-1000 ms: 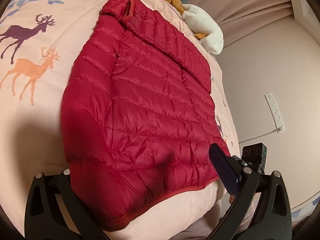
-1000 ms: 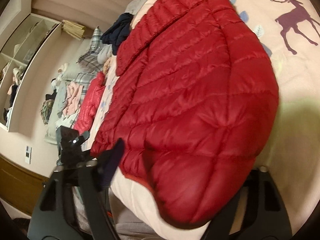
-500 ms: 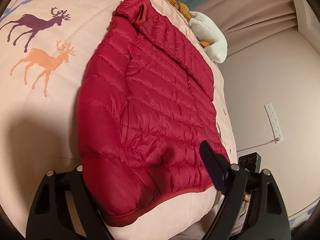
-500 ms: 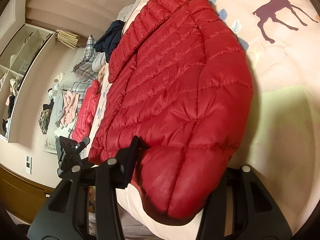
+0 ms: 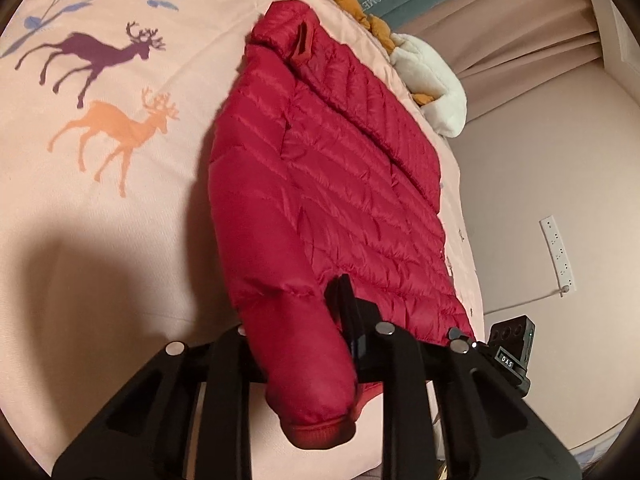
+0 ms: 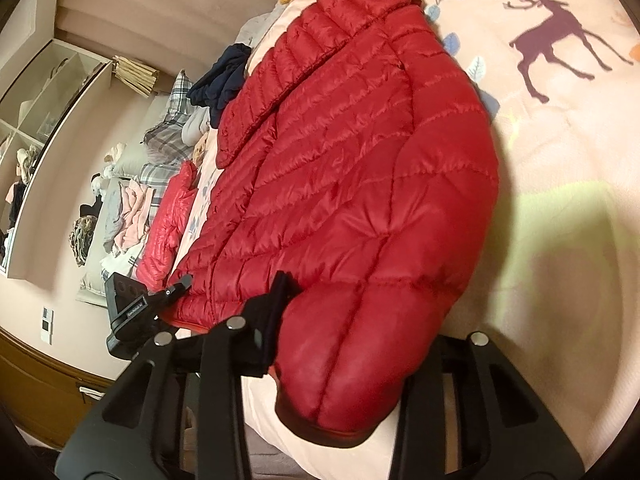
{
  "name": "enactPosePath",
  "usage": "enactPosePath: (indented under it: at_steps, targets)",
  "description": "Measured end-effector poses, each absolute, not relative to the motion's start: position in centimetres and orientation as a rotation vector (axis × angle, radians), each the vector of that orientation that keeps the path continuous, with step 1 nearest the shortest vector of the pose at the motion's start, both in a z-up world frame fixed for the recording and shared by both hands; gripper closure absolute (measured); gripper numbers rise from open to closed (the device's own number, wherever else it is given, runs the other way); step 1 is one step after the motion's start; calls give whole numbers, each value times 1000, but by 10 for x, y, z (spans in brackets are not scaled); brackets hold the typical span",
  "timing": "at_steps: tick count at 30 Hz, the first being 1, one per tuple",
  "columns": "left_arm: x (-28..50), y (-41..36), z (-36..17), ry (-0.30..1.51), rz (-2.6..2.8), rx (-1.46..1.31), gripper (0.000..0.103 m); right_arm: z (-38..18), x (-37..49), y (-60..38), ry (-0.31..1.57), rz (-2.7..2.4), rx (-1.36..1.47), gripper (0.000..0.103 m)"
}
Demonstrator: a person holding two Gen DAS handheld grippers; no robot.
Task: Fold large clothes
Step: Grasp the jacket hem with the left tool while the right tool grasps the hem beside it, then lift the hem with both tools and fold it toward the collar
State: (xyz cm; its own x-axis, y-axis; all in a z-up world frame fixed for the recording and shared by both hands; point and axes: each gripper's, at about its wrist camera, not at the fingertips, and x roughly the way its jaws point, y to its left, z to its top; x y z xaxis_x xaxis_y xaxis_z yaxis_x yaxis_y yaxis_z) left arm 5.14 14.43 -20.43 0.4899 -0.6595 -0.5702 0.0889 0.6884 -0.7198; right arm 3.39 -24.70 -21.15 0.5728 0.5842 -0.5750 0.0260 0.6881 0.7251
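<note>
A red quilted down jacket (image 5: pixel 320 168) lies flat on a pink bedsheet with deer prints (image 5: pixel 100 200), collar at the far end and hem toward me. My left gripper (image 5: pixel 292 308) is closing, and the jacket's near left hem corner is bunched and pinched between its fingers. In the right wrist view the same jacket (image 6: pixel 340 140) fills the middle. My right gripper (image 6: pixel 360 312) is closing on the near right hem corner, which bulges between its fingers and hides the right fingertip.
A white and orange plush (image 5: pixel 432 72) lies past the jacket at the bed's right edge. A dark garment (image 6: pixel 224 80) and a heap of clothes (image 6: pixel 132 216) lie off the other side. A power strip (image 5: pixel 558 256) hangs on the wall.
Both grippers' jaws have narrowed from wide apart to tight around the jacket's two hem corners. The fabric there has bunched up between the fingers. The hands have hardly moved.
</note>
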Motion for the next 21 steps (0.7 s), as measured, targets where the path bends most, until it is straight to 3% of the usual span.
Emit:
enactPosePath:
  at_steps: [21]
  targets:
    - [40, 131, -172, 875, -581, -620, 82, -180, 24, -249, 795, 424, 718, 81]
